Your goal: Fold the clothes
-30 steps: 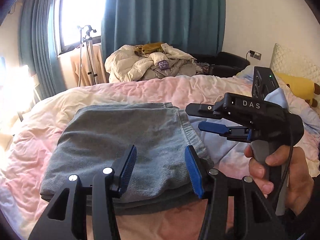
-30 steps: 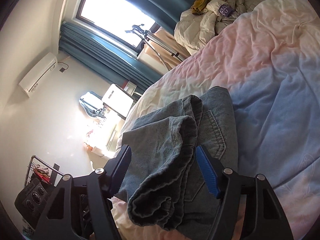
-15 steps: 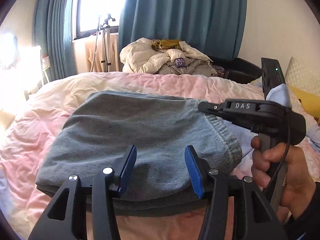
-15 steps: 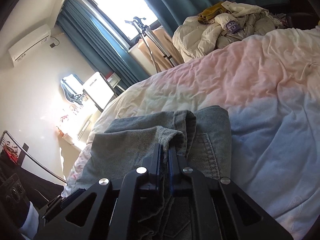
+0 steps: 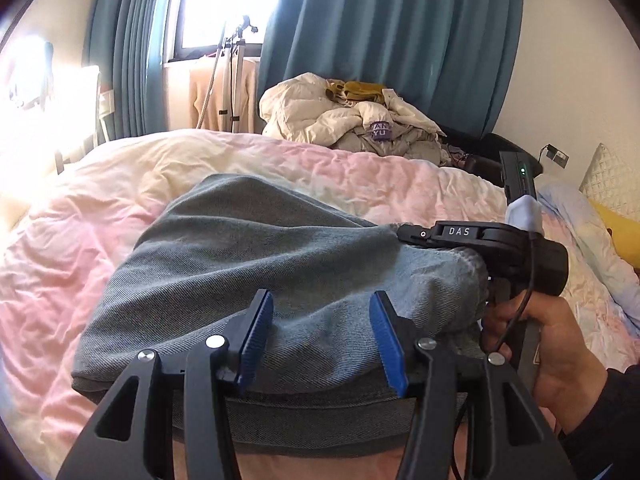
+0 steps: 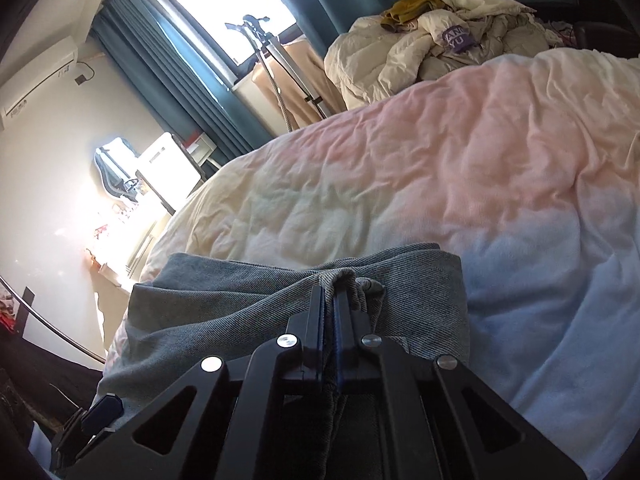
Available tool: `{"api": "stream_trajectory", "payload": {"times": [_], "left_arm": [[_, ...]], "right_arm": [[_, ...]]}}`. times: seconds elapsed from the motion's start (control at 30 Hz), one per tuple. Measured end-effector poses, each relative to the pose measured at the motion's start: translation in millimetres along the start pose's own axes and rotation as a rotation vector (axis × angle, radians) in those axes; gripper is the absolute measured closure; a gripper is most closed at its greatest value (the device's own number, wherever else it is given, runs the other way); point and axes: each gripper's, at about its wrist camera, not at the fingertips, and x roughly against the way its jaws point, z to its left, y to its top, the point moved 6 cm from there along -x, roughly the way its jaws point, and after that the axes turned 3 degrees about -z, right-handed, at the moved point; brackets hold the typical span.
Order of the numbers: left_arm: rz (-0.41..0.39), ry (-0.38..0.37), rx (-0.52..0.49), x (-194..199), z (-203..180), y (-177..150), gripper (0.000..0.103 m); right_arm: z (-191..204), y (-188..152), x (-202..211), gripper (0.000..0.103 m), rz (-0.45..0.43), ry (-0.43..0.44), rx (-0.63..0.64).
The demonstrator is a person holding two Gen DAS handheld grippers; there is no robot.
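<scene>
jeans (image 5: 248, 264): grey denim, folded | right tool (image 6: 330, 300): pinching hem | left tool (image 5: 320, 336): released

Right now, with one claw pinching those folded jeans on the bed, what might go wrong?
1. The right gripper is shut on only a thin ridge of the jeans, so the denim might slip free.
2. The left gripper is open, its pads not pressing the cloth, so lifting one corner could undo the fold.
3. The soft, wrinkled duvet may leave the fold uneven.
</scene>
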Motion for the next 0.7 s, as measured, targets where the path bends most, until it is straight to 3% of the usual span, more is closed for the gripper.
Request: {"api": "stream_trajectory", "payload": {"times": [0.23, 0.37, 0.4, 0.53, 0.67, 0.7], "left_arm": [[0.014, -0.003, 0.035, -5.5, 5.2, -2.6, 0.051], [0.012, -0.010, 0.043, -1.7, 5.4, -3.5, 0.052], [0.011, -0.010, 0.047, -0.7, 5.7, -3.7, 0.051], [0.011, -0.017, 0.073, 4.2, 8.4, -4.5, 0.051], [0.003, -0.007, 0.092, 11.1, 12.9, -5.5, 0.051], [0.001, -0.009, 0.099, 12.7, 14.3, -5.5, 0.051]], "right_arm": [[0.5, -2.9, 21.2, 0.092, 0.009, 0.060, -0.089], [6.8, -14.7, 54.4, 0.057, -0.008, 0.083, -0.134], [10.2, -19.5, 63.1, 0.053, -0.014, 0.089, -0.131], [29.0, -41.3, 82.9, 0.053, 0.013, 0.109, -0.087], [36.5, -62.3, 86.2, 0.054, 0.036, 0.068, -0.060], [39.4, -63.6, 89.9, 0.066, 0.027, 0.067, -0.045]]}}
